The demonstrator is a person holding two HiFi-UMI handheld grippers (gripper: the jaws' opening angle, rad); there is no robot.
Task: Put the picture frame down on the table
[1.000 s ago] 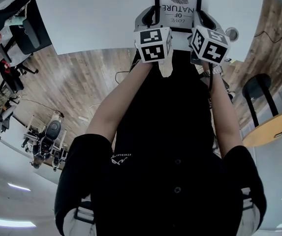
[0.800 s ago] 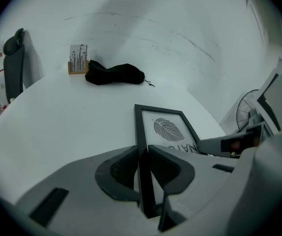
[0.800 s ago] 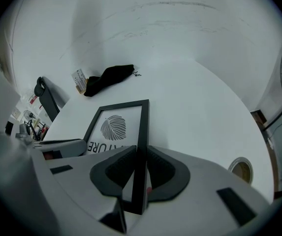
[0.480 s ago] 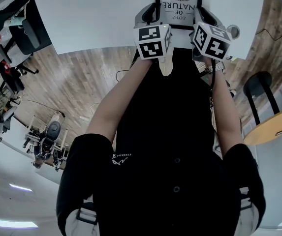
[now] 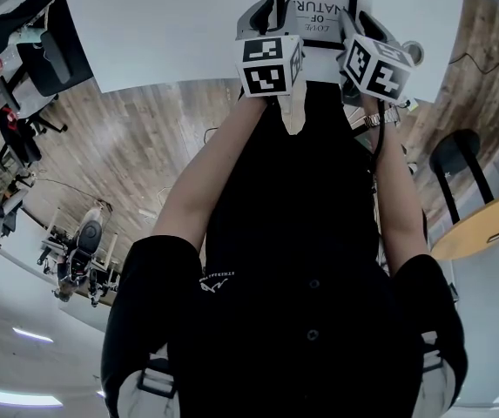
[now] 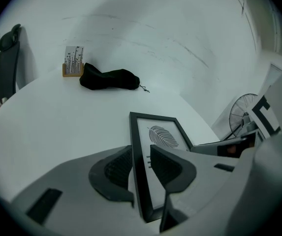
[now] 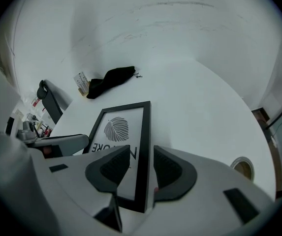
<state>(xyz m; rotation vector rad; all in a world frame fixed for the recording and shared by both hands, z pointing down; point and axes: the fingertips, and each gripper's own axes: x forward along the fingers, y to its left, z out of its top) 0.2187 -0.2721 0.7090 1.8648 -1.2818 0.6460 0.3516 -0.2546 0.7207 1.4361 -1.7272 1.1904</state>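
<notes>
I read picture frame (image 7: 117,130) flat on counter (image 7: 195,107), long axis up-view; R tool (image 7: 141,154) just opened, L tool (image 6: 140,154) spread too, each straddling one long edge.

Black frame (image 7: 143,132) round a grey leaf print (image 7: 117,129), on white table (image 7: 204,97); beyond the frame, black pouch (image 6: 109,78)

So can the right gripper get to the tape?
Probably yes. The right gripper is free: its jaws have just been opening and only straddle the frame edge. The tape lies close by on the table, nothing between.
</notes>
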